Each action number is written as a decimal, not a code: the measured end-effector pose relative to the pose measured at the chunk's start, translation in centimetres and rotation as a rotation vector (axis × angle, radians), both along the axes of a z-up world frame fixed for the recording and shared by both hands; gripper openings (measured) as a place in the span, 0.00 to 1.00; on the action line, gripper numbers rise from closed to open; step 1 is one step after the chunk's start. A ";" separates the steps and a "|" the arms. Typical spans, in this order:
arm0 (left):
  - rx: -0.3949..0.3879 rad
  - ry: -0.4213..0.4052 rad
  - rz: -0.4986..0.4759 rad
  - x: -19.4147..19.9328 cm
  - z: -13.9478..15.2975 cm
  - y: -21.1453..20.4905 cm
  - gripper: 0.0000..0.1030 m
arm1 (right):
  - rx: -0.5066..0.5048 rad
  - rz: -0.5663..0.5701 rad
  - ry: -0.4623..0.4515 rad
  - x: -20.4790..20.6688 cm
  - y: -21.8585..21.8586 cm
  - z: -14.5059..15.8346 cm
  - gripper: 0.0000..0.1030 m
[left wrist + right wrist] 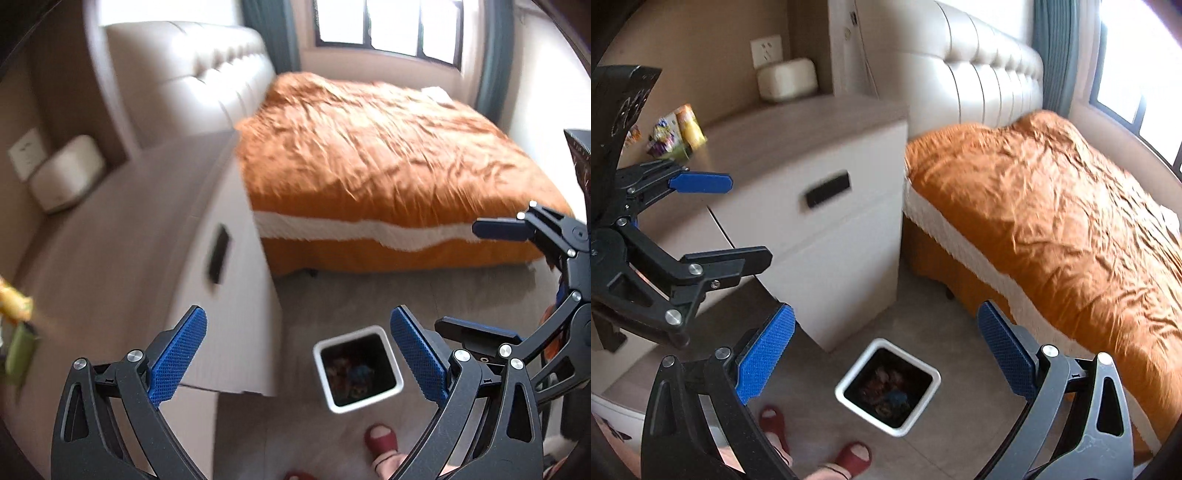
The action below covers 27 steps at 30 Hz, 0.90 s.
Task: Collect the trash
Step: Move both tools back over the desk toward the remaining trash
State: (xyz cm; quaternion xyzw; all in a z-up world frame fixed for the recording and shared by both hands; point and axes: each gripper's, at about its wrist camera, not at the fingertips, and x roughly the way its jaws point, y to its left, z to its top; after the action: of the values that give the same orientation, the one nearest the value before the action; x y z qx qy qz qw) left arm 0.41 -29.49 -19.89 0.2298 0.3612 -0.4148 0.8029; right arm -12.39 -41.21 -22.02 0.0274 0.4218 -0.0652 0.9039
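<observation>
Both grippers have matt black plastic arms with shiny metal bolts; the left gripper [298,354] and right gripper [885,352] carry blue pads [764,354] with a rough, knobbly grid texture. Below and ahead of them, a white bin [932,384] looks like smooth plastic. Left of the grippers, a cabinet [827,229] has a matt woodgrain top and smooth pale front. Ahead, a crumpled orange cloth bedspread [1052,206] has a slight sheen, before a padded, glossy cream headboard [982,81]. Glossy snack wrappers [677,129] lie on the cabinet.

We look down from both wrists, high above the floor, sharing the bin [357,369] [887,386] (and the bed [388,155] [1052,206]).
</observation>
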 end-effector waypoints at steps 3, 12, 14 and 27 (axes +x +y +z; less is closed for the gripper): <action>-0.036 -0.018 0.055 0.9 1.7 2.4 0.95 | 0.020 0.015 -0.045 1.2 1.5 1.9 0.96; -0.076 -0.066 0.274 5.1 5.1 12.4 0.95 | 0.068 0.140 -0.132 6.6 8.7 5.0 0.96; -0.077 -0.072 0.327 6.1 5.5 14.9 0.95 | 0.076 0.171 -0.143 7.9 10.5 5.3 0.96; -0.036 -0.128 0.689 13.3 6.5 30.4 0.95 | 0.114 0.343 -0.139 17.4 23.3 5.5 0.96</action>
State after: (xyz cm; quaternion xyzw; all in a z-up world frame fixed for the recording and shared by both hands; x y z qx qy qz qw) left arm 13.69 0.87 -13.42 0.1056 0.3591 -0.1106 0.9207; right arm 5.00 -17.93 -16.47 0.0107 0.3601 0.1161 0.9256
